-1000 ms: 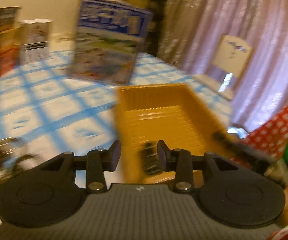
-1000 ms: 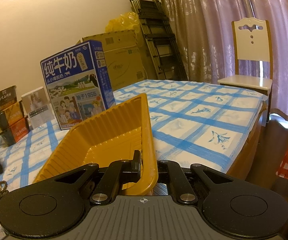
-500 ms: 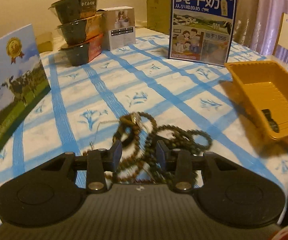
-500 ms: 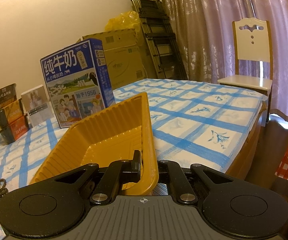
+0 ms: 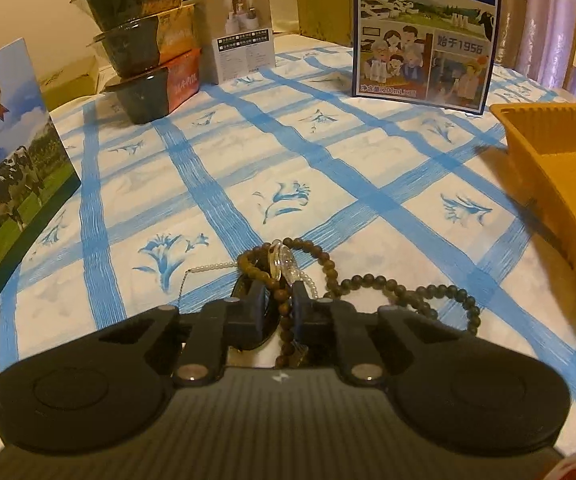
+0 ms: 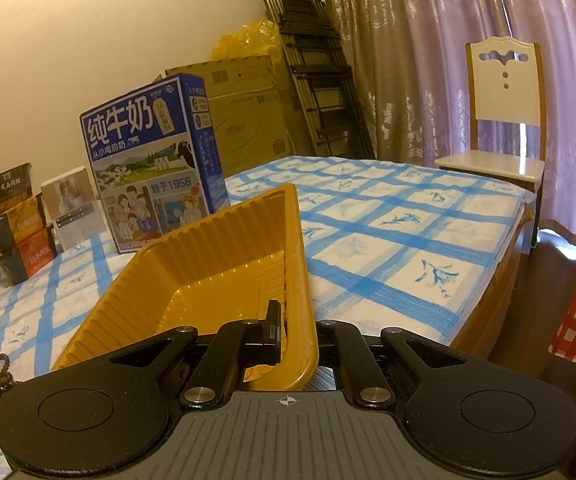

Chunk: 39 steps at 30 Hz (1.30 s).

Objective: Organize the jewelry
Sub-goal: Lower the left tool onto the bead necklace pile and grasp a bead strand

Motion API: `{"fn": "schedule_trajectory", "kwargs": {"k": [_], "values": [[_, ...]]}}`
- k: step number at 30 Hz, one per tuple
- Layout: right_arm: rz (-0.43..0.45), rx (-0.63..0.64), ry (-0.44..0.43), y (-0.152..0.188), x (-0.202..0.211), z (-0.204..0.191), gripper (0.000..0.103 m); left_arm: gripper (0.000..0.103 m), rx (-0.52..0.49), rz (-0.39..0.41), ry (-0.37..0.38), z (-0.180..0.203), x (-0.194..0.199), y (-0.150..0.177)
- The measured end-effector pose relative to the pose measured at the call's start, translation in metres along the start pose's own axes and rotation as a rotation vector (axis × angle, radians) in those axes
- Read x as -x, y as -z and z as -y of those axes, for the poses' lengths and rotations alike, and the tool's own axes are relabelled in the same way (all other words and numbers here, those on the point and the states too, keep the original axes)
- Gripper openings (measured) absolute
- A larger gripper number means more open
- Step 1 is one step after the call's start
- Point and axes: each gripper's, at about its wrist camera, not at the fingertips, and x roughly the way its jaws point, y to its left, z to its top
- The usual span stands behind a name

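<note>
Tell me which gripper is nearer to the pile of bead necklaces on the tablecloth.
Left. The left gripper has just been closing, with a strand of the bead necklaces between its fingers. The right gripper is off to the side, clamped on the yellow tray rim.

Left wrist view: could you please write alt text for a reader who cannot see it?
The left gripper, its jaws just closed, pinches a brown bead strand from a tangle of jewelry on a blue-checked tablecloth. A yellow tray sits right; stacked bowls and a milk carton stand behind.
</note>
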Motion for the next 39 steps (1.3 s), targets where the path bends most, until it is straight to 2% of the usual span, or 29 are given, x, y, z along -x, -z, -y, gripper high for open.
{"fn": "schedule_trajectory", "kwargs": {"k": [5,7,12,15,16,18,23,28,30,34,36,39], "values": [[-0.001,0.0,0.001,0.001,0.0,0.0,0.007,0.0,0.028,0.02,0.024,-0.011,0.012,-0.002],[0.0,0.001,0.0,0.001,0.0,0.0,0.007,0.0,0.027,0.032,0.02,-0.019,0.02,-0.003],[-0.001,-0.001,0.0,0.001,-0.001,0.0,0.007,0.0,0.031,0.003,-0.068,-0.046,0.021,0.002],[-0.001,-0.001,0.001,0.001,-0.001,0.0,0.007,0.004,0.074,-0.015,-0.021,-0.053,0.023,0.002],[-0.002,-0.002,0.001,0.001,-0.001,0.0,0.007,0.008,0.076,-0.01,-0.004,-0.05,0.025,0.002],[-0.003,0.001,0.004,0.002,-0.001,0.0,0.007,0.014,0.036,-0.01,0.027,-0.036,0.026,0.003],[-0.005,0.008,0.003,0.002,-0.002,0.001,0.007,0.015,0.028,-0.081,0.084,-0.012,0.014,0.012],[-0.004,0.009,0.003,0.002,-0.002,0.001,0.007,0.014,0.014,-0.094,0.033,-0.007,0.0,0.017],[-0.004,0.007,0.004,0.002,-0.002,0.001,0.007,0.006,0.011,-0.095,0.024,-0.009,0.0,0.015],[-0.004,0.008,0.004,0.002,-0.002,0.001,0.007,0.006,0.027,-0.042,0.021,-0.018,0.014,0.012],[-0.005,0.008,0.004,0.002,-0.002,0.0,0.007,0.006,0.055,-0.01,-0.002,-0.03,0.024,0.009],[-0.004,0.008,0.005,0.002,-0.002,0.0,0.007,0.006,0.073,-0.008,-0.057,-0.048,0.024,0.004]]}}
